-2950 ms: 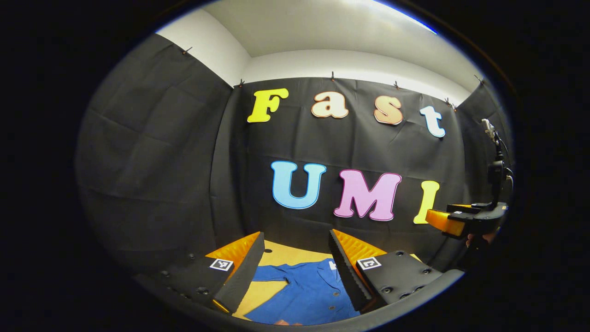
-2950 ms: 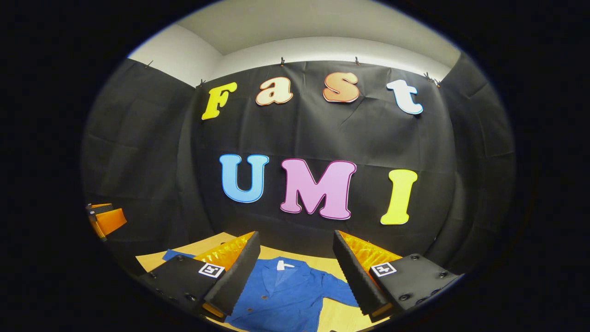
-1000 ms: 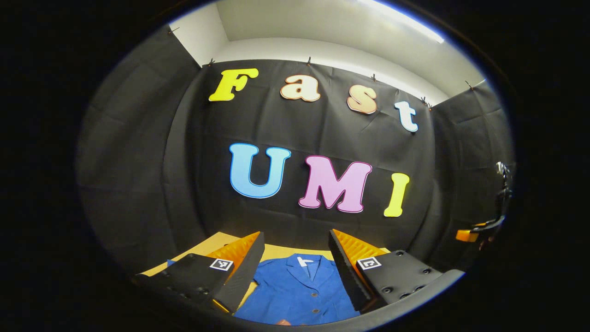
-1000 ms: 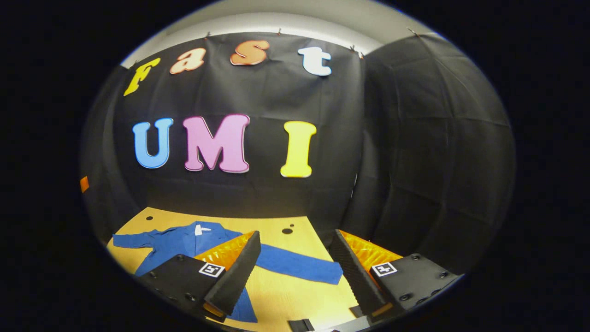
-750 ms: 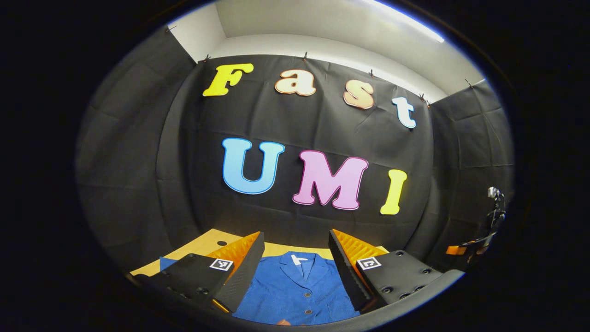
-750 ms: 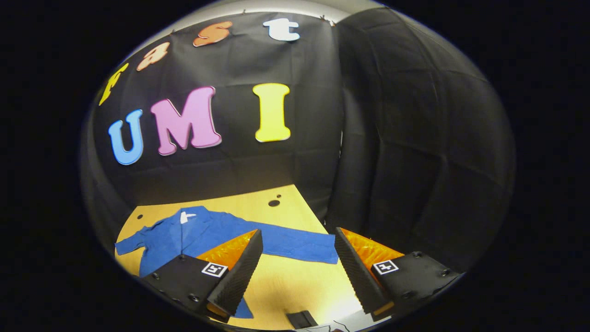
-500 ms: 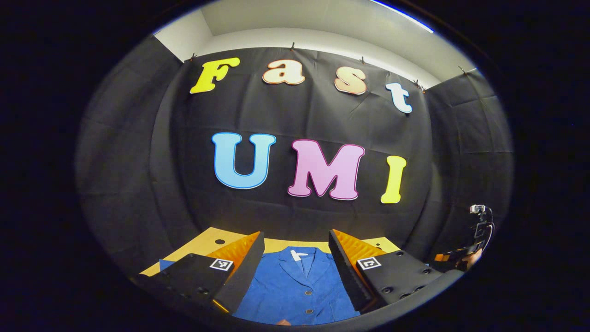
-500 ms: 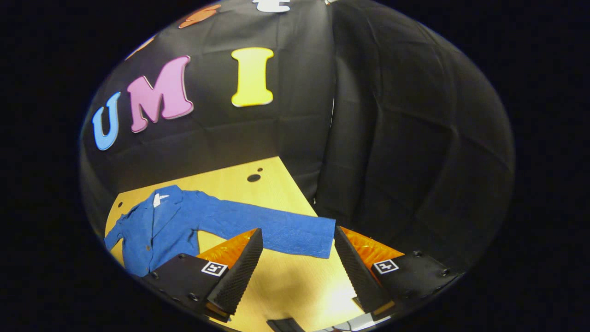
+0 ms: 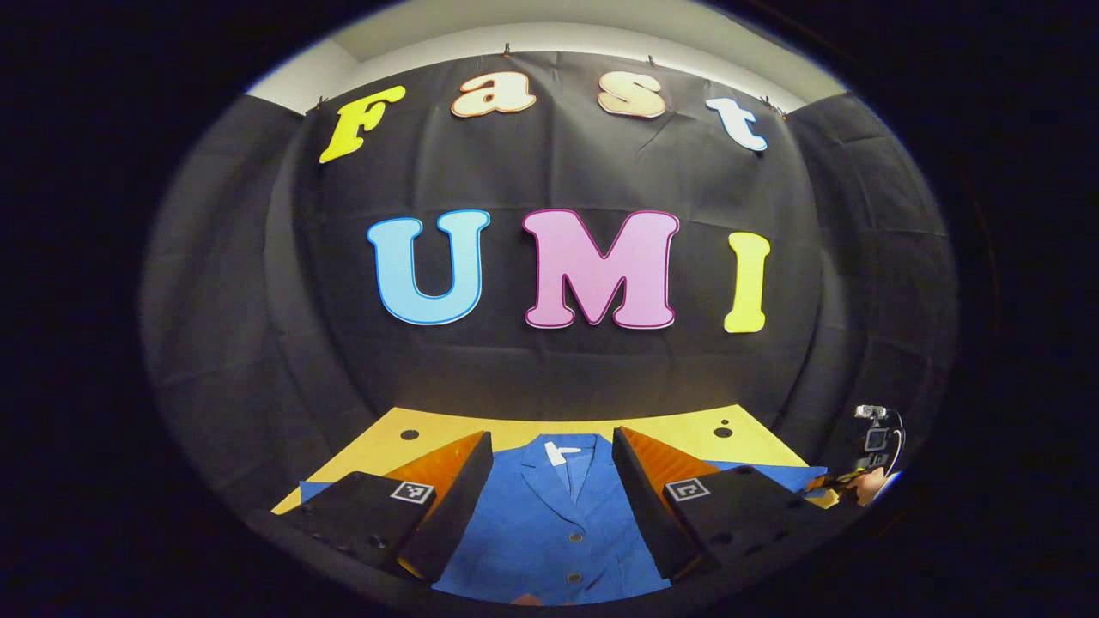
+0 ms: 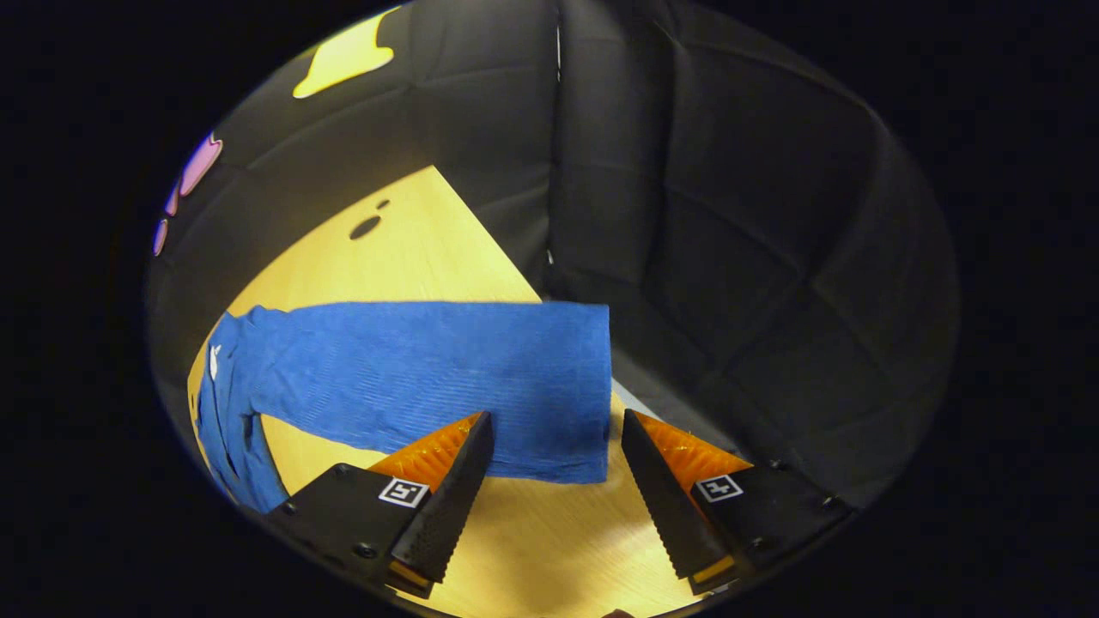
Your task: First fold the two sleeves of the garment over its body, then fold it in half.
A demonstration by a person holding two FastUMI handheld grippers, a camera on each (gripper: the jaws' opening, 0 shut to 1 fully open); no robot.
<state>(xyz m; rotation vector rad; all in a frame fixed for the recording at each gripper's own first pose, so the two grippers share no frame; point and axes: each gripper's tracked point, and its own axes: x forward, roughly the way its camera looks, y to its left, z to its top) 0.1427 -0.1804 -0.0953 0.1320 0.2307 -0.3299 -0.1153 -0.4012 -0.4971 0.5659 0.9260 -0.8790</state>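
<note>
The right gripper (image 10: 549,481) has swung down over the blue jacket's (image 10: 258,378) right sleeve (image 10: 481,378) cuff at the counter's (image 10: 412,257) right edge, jaws released and empty. The left gripper (image 9: 549,498) hovers released over the jacket's chest. Sleeve folding looks imminent.

Left gripper view faces the jacket (image 9: 549,515) front; right gripper view overlooks its sleeve (image 10: 446,378).
</note>
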